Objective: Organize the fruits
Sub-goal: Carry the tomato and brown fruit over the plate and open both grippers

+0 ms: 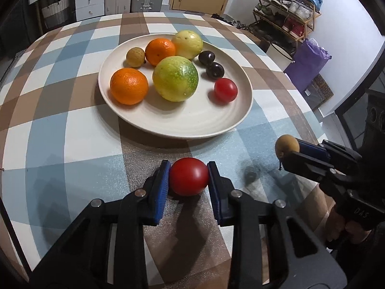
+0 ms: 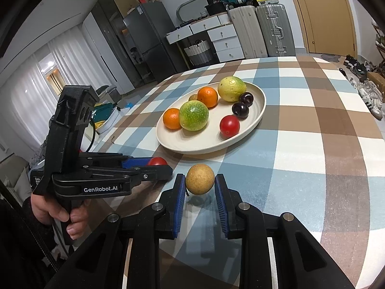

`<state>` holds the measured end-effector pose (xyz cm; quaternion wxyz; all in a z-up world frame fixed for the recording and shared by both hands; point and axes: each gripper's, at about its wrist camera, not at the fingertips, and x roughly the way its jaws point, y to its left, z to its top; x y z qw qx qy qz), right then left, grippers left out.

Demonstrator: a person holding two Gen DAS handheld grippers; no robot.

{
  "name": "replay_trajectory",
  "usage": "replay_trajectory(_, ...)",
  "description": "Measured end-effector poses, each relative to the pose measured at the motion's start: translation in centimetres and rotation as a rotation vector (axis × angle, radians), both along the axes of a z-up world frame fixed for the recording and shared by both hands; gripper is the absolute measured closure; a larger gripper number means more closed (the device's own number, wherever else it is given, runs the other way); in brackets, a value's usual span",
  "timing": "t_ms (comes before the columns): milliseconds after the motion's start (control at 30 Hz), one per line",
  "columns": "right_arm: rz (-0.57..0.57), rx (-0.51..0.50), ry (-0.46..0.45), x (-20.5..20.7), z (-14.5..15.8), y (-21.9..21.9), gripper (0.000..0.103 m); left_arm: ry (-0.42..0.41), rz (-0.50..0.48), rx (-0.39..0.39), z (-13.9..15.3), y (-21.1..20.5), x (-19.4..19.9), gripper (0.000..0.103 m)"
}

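My left gripper (image 1: 189, 180) is shut on a red tomato (image 1: 189, 180) low over the table, in front of the white plate (image 1: 182, 125). My right gripper (image 2: 200, 180) is shut on a small brown round fruit (image 2: 200, 179) and holds it above the table; it also shows in the left wrist view (image 1: 287, 146). The plate (image 2: 192, 144) holds two oranges (image 1: 129, 86), two green-yellow fruits (image 1: 175, 79), a small brown fruit (image 1: 135, 57), two dark plums (image 1: 214, 70) and a red tomato (image 1: 225, 89). The left gripper (image 2: 158, 168) shows at the left of the right wrist view.
The round table has a checked brown, blue and white cloth (image 1: 72, 130). A shoe rack (image 1: 286, 7) and a purple bag (image 1: 308, 65) stand beyond the table's right edge. Drawers and suitcases (image 2: 262, 31) stand behind it.
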<state>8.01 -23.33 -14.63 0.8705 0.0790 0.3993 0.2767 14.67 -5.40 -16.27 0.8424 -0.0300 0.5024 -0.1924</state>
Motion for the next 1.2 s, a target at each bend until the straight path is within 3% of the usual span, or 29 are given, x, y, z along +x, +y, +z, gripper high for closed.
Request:
replay_trajectory(567, 0.013, 0.037, -0.046, 1.4, 2.7, 1.2, 0.078, -0.055, 0.003, -0.036, 4.0, 1.0, 0.1, 0.075)
replay_trajectory(867, 0.025, 0.048, -0.073, 3.5, 4.9, 1.9, 0.078, -0.083, 0.006, -0.057, 7.1, 1.4, 1.7, 0.075)
replay_trajectory(1200, 0.019, 0.061, -0.070, 6.1, 5.8, 2.0, 0.078, -0.082, 0.002, -0.067, 8.6, 1.2, 4.7, 0.075)
